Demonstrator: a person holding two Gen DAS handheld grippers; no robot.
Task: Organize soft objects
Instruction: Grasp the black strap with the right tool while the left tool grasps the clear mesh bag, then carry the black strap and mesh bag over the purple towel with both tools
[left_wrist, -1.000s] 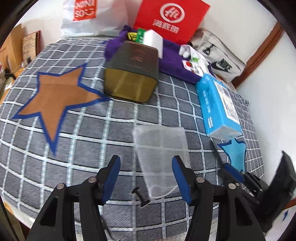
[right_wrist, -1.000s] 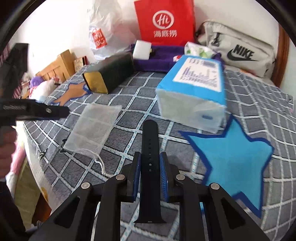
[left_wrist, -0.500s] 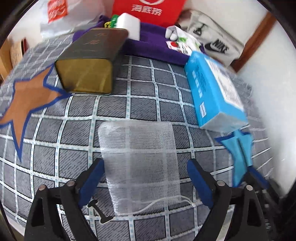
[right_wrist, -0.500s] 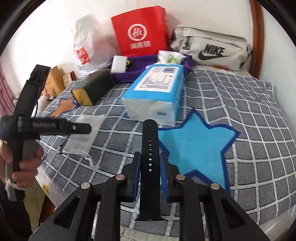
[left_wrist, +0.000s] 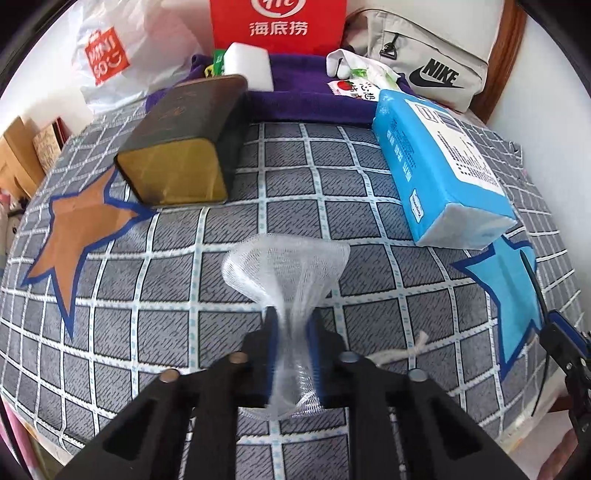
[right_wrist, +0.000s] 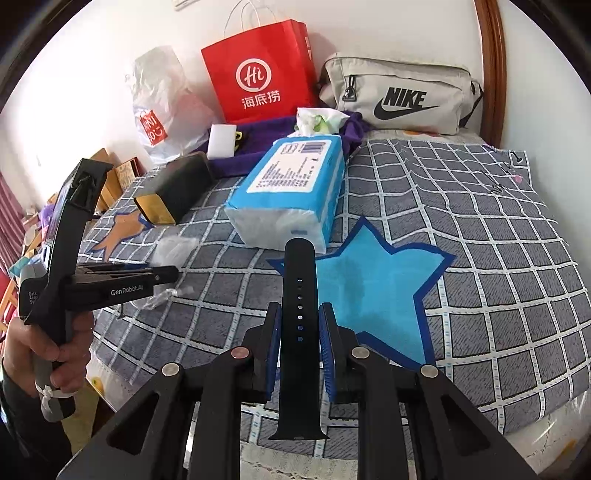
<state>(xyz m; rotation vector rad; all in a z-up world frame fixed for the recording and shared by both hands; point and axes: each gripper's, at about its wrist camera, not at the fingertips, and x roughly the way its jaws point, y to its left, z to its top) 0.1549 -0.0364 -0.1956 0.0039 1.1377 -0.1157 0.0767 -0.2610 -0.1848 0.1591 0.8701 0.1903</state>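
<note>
1. On a checked bedspread, the left gripper pinches a white mesh pouch tight at its middle; the mesh fans out ahead of the jaws, and its drawstring trails to the right.
2. The right wrist view alone shows the right gripper clamped on a black watch strap above the blue star, and a hand holding the left tool.
3. A blue tissue pack lies near the pouch.

Open checked bedspread lies between the dark tin on the left and the blue tissue pack on the right. The purple cloth, red bag and grey pouch block the far edge by the wall
</note>
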